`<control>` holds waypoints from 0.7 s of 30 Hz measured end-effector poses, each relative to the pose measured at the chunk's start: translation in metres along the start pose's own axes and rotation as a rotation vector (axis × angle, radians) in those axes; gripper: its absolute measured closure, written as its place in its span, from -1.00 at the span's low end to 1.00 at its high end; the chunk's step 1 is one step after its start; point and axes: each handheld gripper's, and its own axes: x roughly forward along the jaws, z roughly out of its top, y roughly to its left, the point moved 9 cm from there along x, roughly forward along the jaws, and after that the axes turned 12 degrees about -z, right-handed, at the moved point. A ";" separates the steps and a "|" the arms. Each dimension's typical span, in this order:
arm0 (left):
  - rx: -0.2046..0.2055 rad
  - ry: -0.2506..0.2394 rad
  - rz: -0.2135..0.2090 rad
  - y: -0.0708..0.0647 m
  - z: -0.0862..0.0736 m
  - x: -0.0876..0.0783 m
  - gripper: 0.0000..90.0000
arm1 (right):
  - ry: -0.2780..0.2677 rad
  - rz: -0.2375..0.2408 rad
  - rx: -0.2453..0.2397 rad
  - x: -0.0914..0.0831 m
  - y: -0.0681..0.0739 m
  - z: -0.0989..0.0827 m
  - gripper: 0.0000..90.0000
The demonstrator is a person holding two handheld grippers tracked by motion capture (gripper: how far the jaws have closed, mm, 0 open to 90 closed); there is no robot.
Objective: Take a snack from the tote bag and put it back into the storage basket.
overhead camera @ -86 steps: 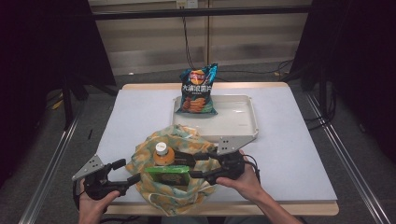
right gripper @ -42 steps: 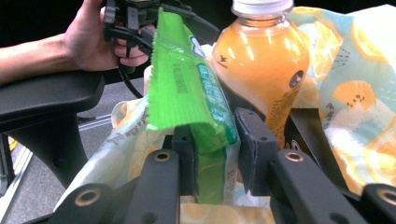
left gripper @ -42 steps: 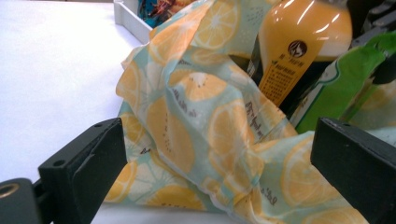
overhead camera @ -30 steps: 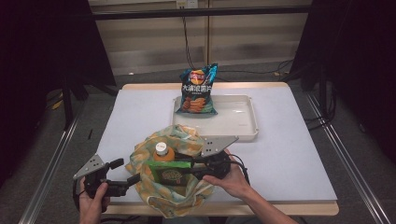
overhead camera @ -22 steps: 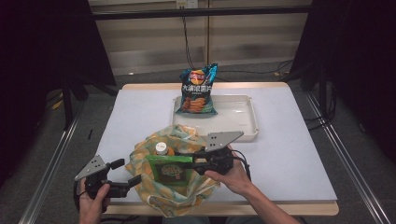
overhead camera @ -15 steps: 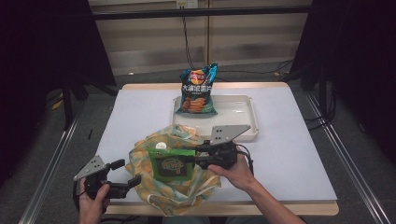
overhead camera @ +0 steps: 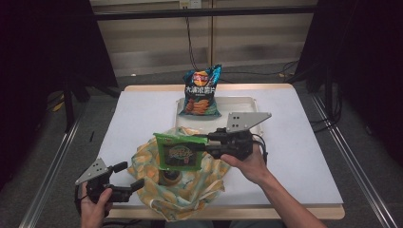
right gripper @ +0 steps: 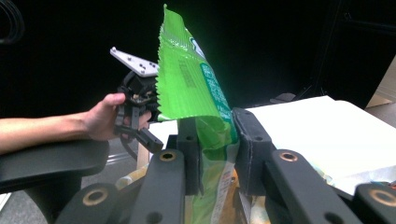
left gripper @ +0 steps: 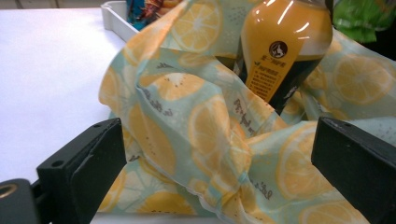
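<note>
Nearest, the left gripper (overhead camera: 124,183) waits with fingers spread wide at the lemon-print cloth bag (overhead camera: 183,183) on the table (overhead camera: 142,114); its own view reveals an orange bottle (left gripper: 280,51) inside, label too small to read. Above the bag, the right gripper (overhead camera: 205,146) pinches the green snack packet (overhead camera: 178,152). Beyond, a blue chip bag (overhead camera: 202,92) with unclear Chinese lettering leans in the white tray (overhead camera: 247,102).

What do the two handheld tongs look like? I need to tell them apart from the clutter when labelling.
Both are black pistol-like bodies with two blocky black jaws. The left tongs and the right tongs each carry a grey three-cornered plate on top with small holes. Brass-coloured pivot rings show on the jaw arms in the right gripper view. A black cable loops from each. The person's forearms are bare, no sleeves visible.
</note>
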 end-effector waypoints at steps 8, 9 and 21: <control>-0.009 -0.006 0.000 0.001 0.000 0.000 -0.94 | -0.021 -0.016 0.001 -0.008 -0.009 0.008 0.64; -0.009 -0.006 0.000 0.001 0.000 0.000 -0.94 | -0.021 -0.016 0.001 -0.008 -0.009 0.008 0.64; -0.006 -0.005 0.024 0.005 -0.002 -0.002 -0.94 | -0.051 -0.057 0.018 -0.027 -0.034 0.027 0.64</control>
